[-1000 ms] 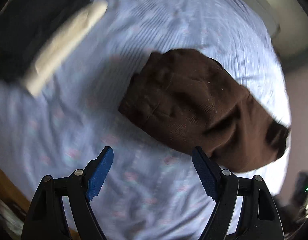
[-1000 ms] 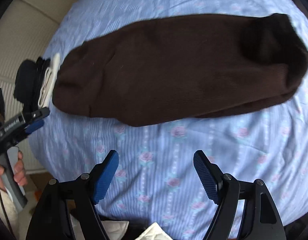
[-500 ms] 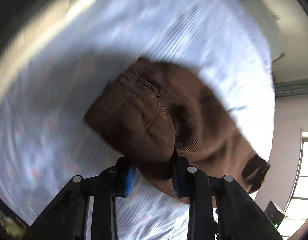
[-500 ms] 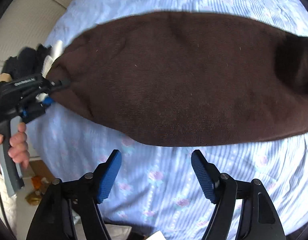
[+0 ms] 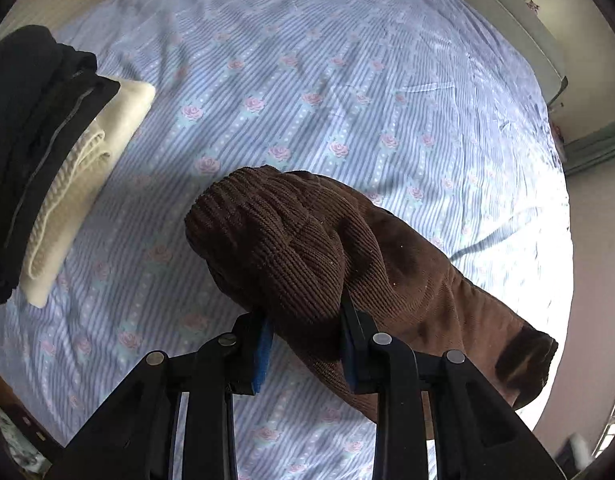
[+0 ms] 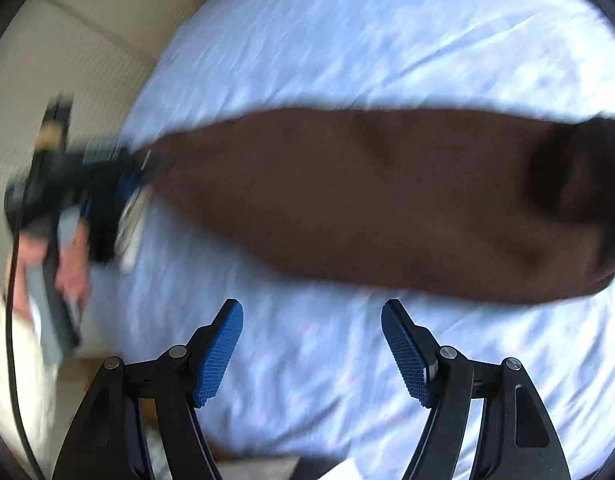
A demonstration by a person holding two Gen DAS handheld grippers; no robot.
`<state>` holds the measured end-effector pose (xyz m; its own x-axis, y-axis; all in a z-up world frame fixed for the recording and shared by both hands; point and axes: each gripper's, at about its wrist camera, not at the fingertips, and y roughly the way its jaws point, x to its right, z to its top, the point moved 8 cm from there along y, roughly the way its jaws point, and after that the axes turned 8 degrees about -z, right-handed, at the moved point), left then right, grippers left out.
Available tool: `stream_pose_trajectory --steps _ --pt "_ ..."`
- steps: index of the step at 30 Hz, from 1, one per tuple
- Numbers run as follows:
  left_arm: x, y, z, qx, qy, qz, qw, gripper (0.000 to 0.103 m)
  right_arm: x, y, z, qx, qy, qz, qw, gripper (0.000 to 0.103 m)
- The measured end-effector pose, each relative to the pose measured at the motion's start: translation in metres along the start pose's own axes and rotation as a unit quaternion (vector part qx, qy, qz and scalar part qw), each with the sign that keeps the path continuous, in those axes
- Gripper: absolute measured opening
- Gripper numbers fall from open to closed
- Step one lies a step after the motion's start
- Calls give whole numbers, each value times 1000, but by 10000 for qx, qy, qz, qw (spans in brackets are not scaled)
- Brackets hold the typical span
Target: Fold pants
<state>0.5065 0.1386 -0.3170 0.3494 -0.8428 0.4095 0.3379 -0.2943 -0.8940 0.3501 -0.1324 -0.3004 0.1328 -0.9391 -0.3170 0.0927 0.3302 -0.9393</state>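
Note:
The brown knit pants [image 5: 407, 272] lie folded lengthwise on the blue flowered bedsheet [image 5: 307, 80]. My left gripper [image 5: 305, 340] is shut on one end of the pants, which bunches up between the blue pads and is lifted off the sheet. In the blurred right wrist view the pants [image 6: 379, 200] stretch across the bed, and the left gripper [image 6: 119, 176] grips their left end. My right gripper [image 6: 311, 344] is open and empty, above the sheet in front of the pants' near edge.
A stack of folded clothes, black [image 5: 31, 140] on top of cream [image 5: 87, 184], lies at the bed's left side. The bed's edge and floor show at the left in the right wrist view [image 6: 67, 60]. A wall and skirting lie beyond the bed's far right [image 5: 587, 148].
My left gripper went from open to shut on the pants' end and has lifted it. My right gripper stayed open while its view drew back a little from the pants.

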Motion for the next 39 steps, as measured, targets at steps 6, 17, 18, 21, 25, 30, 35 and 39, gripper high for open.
stream_pose_trajectory --steps 6,17,18,21,25,30,35,39 --pt "-26 0 -2 -242 -657 -501 9963 29 -1 25 19 -100 -17 7 9999 66" --pt "-37 0 -11 -327 -737 -557 9952 29 0 1 75 489 -473 -422 9968 66" --pt "-39 1 -12 -350 -754 -594 9948 29 -1 -5 70 549 -282 -236 9978 66" --pt "-38 2 -11 -375 -625 -552 9958 29 -6 -22 45 632 47 93 9979 66" --pt "-29 2 -10 -295 -249 -253 9989 29 -5 9 9 -33 149 197 9997 66" --pt "-33 3 -6 -372 -354 -382 9980 29 1 47 10 -305 277 37 9991 66" --pt "-38 3 -6 -395 -569 -581 9959 29 -8 8 42 361 100 -20 9993 66" --pt "-36 1 -3 -329 -499 -602 9964 29 -12 -14 63 754 -230 -222 9966 66"
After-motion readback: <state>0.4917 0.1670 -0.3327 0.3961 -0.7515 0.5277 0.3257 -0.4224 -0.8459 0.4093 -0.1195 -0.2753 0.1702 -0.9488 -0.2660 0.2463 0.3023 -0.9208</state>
